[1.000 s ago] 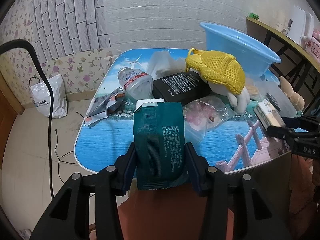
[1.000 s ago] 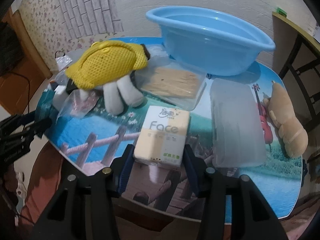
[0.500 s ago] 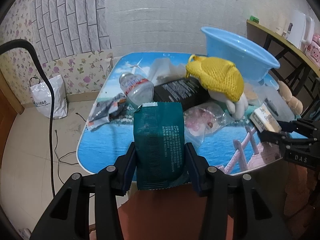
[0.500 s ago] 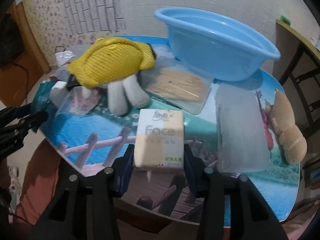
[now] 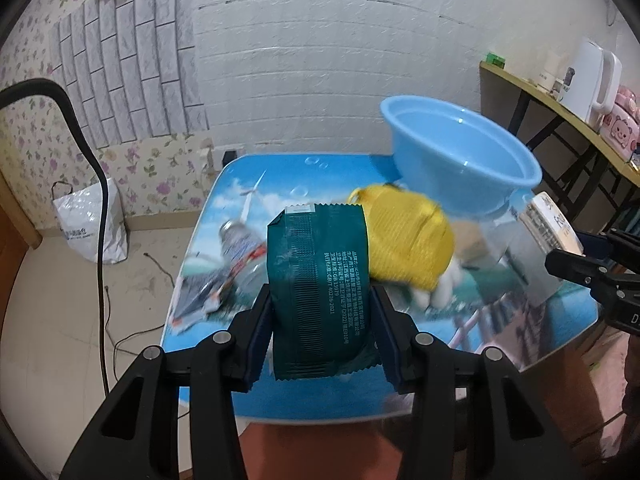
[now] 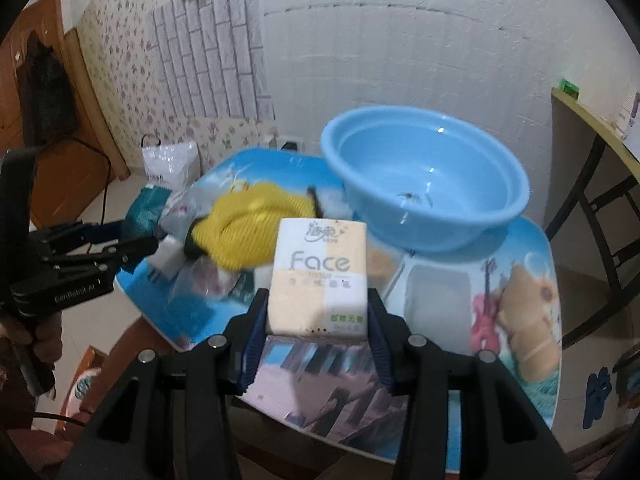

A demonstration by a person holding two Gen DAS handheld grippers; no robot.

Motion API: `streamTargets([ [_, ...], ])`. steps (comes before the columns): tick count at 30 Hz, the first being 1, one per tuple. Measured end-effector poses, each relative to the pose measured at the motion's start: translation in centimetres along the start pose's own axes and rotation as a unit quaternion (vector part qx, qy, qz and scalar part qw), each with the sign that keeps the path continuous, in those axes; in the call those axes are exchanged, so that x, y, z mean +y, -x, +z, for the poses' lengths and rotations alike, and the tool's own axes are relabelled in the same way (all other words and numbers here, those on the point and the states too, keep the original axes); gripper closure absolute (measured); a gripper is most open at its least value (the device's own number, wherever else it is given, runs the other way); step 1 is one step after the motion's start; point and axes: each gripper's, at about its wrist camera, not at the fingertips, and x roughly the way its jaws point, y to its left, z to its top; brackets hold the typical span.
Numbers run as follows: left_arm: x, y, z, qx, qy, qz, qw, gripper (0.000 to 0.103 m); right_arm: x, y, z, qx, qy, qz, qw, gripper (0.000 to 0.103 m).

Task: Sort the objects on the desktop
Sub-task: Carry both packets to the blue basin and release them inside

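Holding a green packet (image 5: 320, 280) clear above the surface (image 5: 224, 216), the left gripper (image 5: 322, 326) grips its sides. Right gripper (image 6: 318, 322) clamps a tissue pack (image 6: 320, 276), raised near the blue basin (image 6: 424, 176) and yellow toy (image 6: 252, 216).

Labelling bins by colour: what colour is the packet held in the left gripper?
Dark green packet, printed with small pale text; clearest in the left wrist view.
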Motion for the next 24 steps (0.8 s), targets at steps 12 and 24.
streamTargets([
  [12,-5.3,-2.1,7.8,-0.009,-0.040,-0.038,0.9984,0.057,-5.2,-1.7,5.7,-0.005,-0.038,-0.007,0.999,0.058],
  [24,-10.7,-6.6,12.0,0.009,-0.087,-0.076,0.9932,0.057,-9.9,-4.7,7.3,0.016,-0.060,-0.022,0.998,0.058],
])
